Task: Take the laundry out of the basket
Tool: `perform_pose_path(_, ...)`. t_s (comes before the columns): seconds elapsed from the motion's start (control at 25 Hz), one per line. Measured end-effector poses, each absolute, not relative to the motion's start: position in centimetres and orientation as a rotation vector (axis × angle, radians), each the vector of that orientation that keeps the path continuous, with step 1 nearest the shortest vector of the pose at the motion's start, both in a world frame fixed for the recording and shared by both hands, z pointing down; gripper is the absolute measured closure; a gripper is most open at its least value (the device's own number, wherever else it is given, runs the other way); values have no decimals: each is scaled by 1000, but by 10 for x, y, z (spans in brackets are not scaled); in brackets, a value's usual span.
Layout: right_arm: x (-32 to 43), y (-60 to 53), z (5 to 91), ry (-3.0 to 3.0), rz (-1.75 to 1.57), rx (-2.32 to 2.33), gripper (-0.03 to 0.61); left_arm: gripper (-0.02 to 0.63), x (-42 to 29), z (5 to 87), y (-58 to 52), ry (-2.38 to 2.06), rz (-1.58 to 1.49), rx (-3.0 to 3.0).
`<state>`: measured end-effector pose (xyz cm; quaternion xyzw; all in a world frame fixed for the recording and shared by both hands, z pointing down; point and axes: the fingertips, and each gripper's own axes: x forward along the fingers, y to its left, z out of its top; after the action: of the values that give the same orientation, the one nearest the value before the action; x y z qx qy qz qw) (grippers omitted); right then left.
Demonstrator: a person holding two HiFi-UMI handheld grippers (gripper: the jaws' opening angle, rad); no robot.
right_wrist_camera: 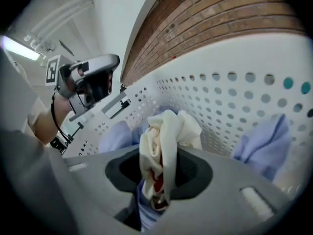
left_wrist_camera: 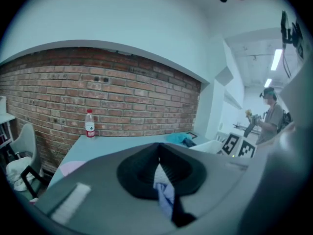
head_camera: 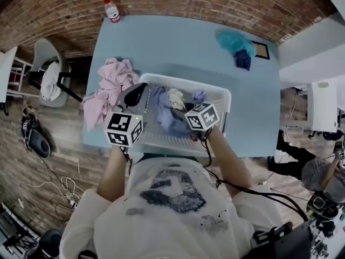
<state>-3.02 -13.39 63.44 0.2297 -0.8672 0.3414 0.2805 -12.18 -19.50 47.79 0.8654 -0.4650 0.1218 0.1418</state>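
The cream garment [right_wrist_camera: 166, 141] with red marks stands bunched between the pads of our right gripper [right_wrist_camera: 161, 173]. Its jaws are narrowed onto the fabric and pinch it inside the white basket [right_wrist_camera: 230, 97], with blue laundry [right_wrist_camera: 259, 141] lying beside it. A strip of light blue cloth [left_wrist_camera: 164, 194] is caught between the tightly closed jaws of our left gripper [left_wrist_camera: 158, 163], which we hold by the basket's left rim, near the pink pile [head_camera: 110, 88] on the blue table [head_camera: 161, 42].
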Motion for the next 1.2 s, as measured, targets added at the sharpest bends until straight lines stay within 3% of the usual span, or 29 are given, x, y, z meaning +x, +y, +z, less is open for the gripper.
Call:
perform_pose_path(0.64, 20, -142, 483, -2559, 873, 1228, 462, 621, -115, 438, -175, -1347, 313, 2606)
perform_pose_path(1.2, 53, -147, 353, -2636, 568, 1571, 462, 622, -112, 363, -169, -1441, 218, 2727)
